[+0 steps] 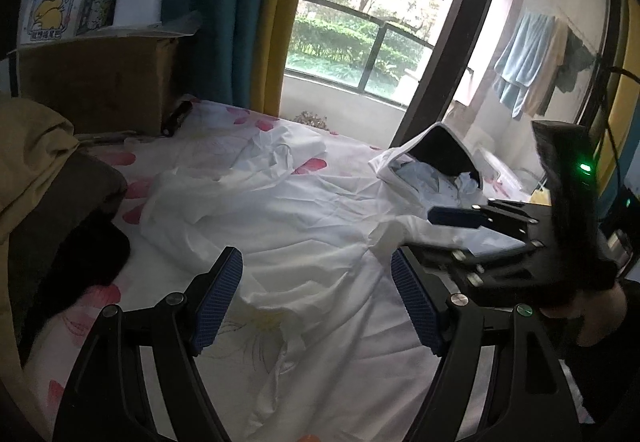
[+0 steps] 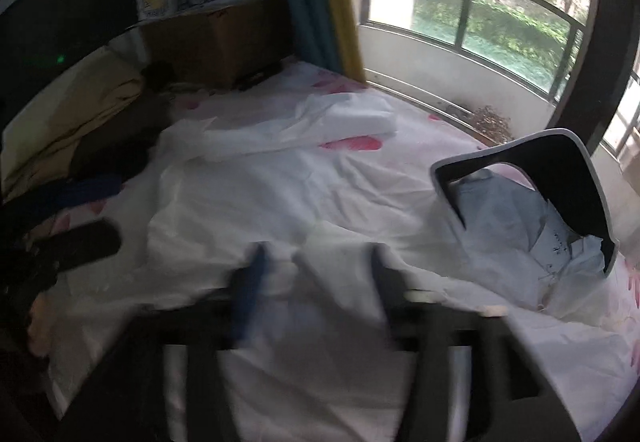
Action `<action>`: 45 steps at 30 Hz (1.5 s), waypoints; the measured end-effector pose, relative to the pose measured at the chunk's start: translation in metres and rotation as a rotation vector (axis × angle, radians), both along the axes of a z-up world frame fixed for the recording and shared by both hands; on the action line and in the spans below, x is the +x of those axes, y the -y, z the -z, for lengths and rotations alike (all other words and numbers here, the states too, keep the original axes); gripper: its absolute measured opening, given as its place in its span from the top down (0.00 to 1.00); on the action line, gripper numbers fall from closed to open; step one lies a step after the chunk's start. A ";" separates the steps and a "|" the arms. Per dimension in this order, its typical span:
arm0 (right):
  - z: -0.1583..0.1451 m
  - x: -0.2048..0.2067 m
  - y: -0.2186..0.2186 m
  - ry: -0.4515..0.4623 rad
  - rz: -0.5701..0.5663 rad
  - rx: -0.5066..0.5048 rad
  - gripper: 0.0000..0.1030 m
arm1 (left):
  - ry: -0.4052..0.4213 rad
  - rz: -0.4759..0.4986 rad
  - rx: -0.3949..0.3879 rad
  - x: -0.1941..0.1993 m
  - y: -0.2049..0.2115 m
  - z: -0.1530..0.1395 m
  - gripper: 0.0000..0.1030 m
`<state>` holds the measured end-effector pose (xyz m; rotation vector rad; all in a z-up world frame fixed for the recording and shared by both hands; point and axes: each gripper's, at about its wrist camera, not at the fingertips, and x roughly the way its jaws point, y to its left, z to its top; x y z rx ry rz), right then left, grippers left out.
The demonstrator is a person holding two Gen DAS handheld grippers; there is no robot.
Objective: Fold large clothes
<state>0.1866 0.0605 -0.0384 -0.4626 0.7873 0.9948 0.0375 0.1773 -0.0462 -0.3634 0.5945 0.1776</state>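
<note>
I'm looking at the white garment (image 1: pixel 304 226) lying rumpled across the bed (image 1: pixel 132 158): thin, limp, light, so I'm judging an edge or sleeve best to pinch. Left gripper (image 1: pixel 316 302) and right gripper (image 2: pixel 316 282) are hovering spread, holding nothing. A bag (image 2: pixel 532 226) is crowding the garment's far corner.

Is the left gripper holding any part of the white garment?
No. In the left wrist view the left gripper has its jaws spread wide above the white garment, with no fabric pinched between them.
</note>
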 end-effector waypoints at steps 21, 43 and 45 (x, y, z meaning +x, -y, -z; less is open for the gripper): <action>-0.001 0.017 0.196 0.029 0.351 0.013 0.36 | -0.242 0.370 0.072 0.114 0.054 0.025 0.23; 0.038 0.065 0.305 0.014 0.594 -0.078 0.39 | -0.279 0.371 0.130 0.125 0.084 0.012 0.38; 0.040 0.065 0.305 0.012 0.597 -0.081 0.39 | -0.303 0.434 0.181 0.123 0.103 0.022 0.38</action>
